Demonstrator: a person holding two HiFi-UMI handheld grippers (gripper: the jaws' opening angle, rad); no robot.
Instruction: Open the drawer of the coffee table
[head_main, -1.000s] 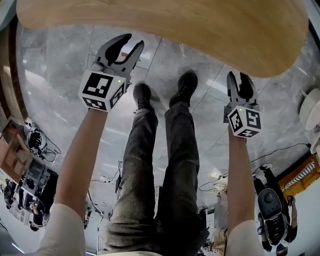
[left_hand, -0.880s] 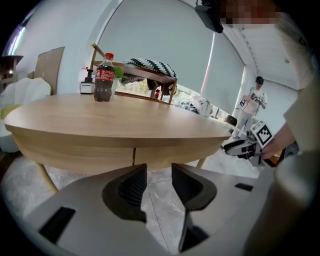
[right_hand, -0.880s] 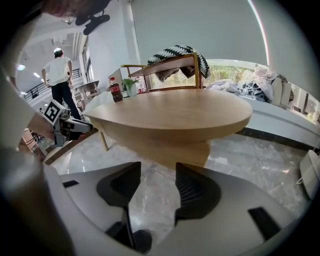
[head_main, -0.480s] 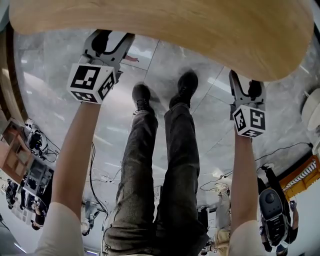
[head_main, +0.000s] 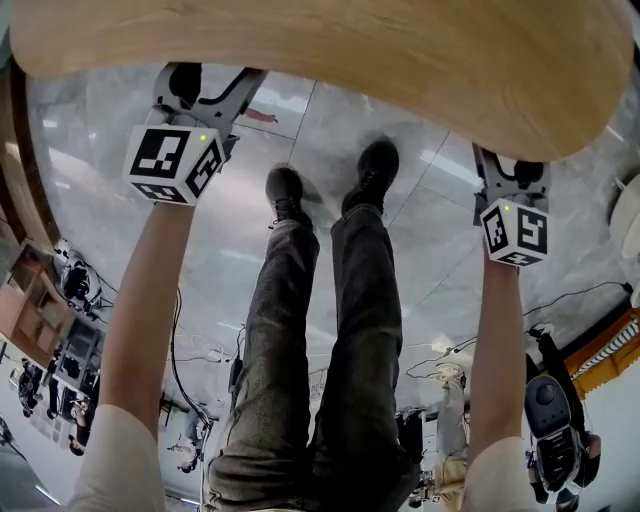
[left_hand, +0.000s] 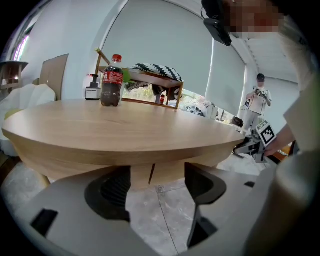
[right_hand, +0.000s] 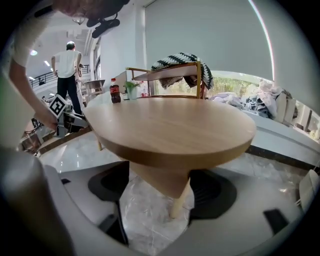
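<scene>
The coffee table has an oval, light wooden top that fills the upper part of the head view. Below the top in the left gripper view is a wooden panel with a vertical seam; I cannot tell if it is the drawer. My left gripper faces that panel with its jaws opening and nothing between them. My right gripper faces the table's tapered underbody and a thin leg; its jaws are opening too and are empty. In the head view the left gripper and right gripper have their tips hidden beneath the top's edge.
A cola bottle stands at the table's far side, near a wooden rack with a striped cloth. My legs and black shoes are on the marble floor between the grippers. Cables and gear lie behind, and a person stands nearby.
Both grippers have moved forward towards the table, and their jaw tips now sit under the top's edge. Both pairs of jaws stand wider apart than before.
</scene>
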